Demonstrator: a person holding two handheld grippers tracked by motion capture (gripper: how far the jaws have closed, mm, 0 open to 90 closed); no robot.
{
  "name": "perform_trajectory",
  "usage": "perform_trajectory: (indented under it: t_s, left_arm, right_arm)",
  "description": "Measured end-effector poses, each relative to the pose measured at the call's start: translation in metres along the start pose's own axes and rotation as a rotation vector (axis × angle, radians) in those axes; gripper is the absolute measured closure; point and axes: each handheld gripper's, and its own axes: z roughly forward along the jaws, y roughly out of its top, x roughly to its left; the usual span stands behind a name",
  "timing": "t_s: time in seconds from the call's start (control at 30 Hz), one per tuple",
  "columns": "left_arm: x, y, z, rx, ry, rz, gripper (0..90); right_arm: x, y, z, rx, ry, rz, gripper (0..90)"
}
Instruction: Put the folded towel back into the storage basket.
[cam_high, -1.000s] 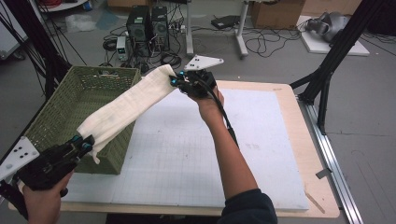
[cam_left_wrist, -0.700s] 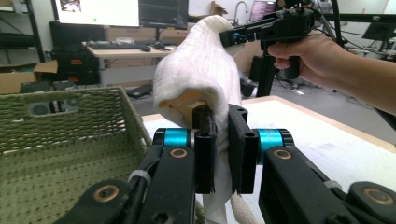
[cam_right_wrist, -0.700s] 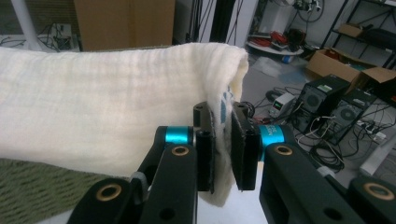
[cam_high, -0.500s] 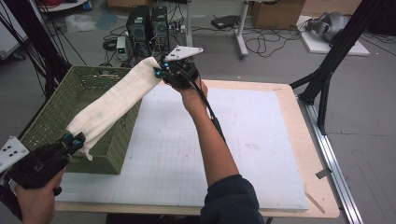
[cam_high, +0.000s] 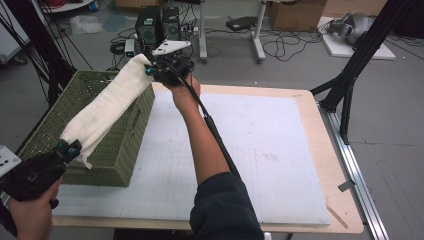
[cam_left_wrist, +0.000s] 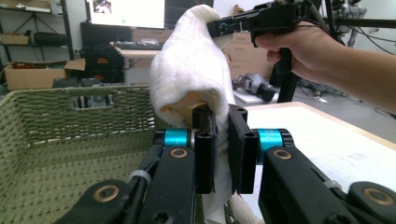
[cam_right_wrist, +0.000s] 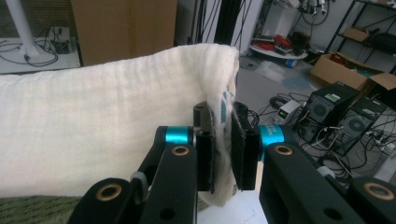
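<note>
— Towel (cam_high: 107, 107) status, from the left end: my left gripper (cam_high: 67, 149) sits at the basket's (cam_high: 120, 165) near corner, jaws pinched tight on the towel's lower end. You can see the cloth squeezed between the pads in the left gripper view (cam_left_wrist: 224, 154).

— And the basket itself?

— Green woven basket, on the left part of the table (cam_high: 310, 210), open top up. The towel is stretched taut in the air above it, running diagonally from the near corner up toward the basket's far right corner (nothing of it rests inside yet, as far as I can tell).

— What changed?

— A second ago the right end hung over the white mat to the basket's right. Since then my right gripper (cam_high: 150, 70) has carried that end across and away from me, so it's now above the far right corner of the basket. The left end barely shifted.

— Right gripper's hold?

— Clamped shut on the folded upper edge; the right gripper view shows the fabric pressed between its pads (cam_right_wrist: 223, 154).

— Meaning?

— I judge the towel is now lined up over the basket, so lowering both ends and letting go should drop it in. Risk: the far end could drape over the rim.
</note>
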Motion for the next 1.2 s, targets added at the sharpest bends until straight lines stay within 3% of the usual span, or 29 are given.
perform_trajectory:
  t_s: [0.6, 1.1, 1.13, 1.17, 1.2]
  left_arm:
    - [0.013, -0.004, -0.007, 0.015, 0.064, -0.001, 81.8]
    - [0.025, -0.010, -0.008, 0.042, 0.105, -0.019, 80.1]
    - [0.026, -0.011, -0.007, 0.045, 0.109, -0.021, 78.0]
    - [0.027, -0.012, -0.006, 0.045, 0.124, -0.023, 71.0]
    - [0.029, -0.013, -0.006, 0.041, 0.139, -0.028, 60.4]
  right_arm:
    - [0.018, 0.019, 0.048, 0.010, 0.005, -0.009, 82.0]
    - [0.029, 0.021, 0.091, 0.045, 0.032, 0.012, 82.0]
    - [0.031, 0.022, 0.095, 0.050, 0.032, 0.012, 81.3]
    - [0.032, 0.022, 0.099, 0.053, 0.030, 0.007, 74.9]
    - [0.035, 0.021, 0.104, 0.053, -0.001, 0.002, 58.8]
